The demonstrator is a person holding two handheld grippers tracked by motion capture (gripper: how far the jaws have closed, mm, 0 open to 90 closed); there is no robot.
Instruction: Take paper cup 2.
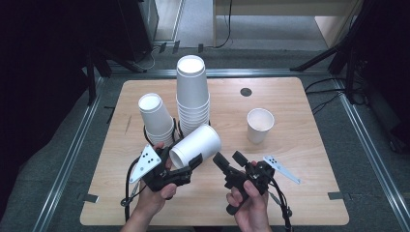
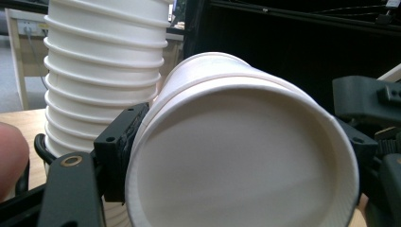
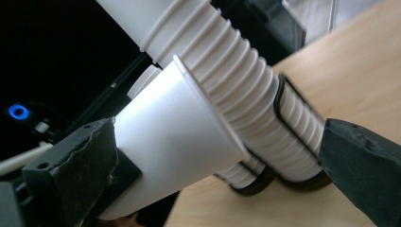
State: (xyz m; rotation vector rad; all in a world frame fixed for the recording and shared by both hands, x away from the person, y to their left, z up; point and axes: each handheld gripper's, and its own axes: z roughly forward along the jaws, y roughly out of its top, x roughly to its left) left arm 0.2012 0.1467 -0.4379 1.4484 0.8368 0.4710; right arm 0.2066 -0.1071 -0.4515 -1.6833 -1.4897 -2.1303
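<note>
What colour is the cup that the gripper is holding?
The cup held in the left gripper is plain white, inside and out. The high view shows it best.

Two cup stacks [image 1: 192, 92], two single cups [image 1: 195, 146], two tools [image 1: 193, 163].

Left tool [image 1: 186, 162] clamped, right tool [image 1: 227, 162] agape.
</note>
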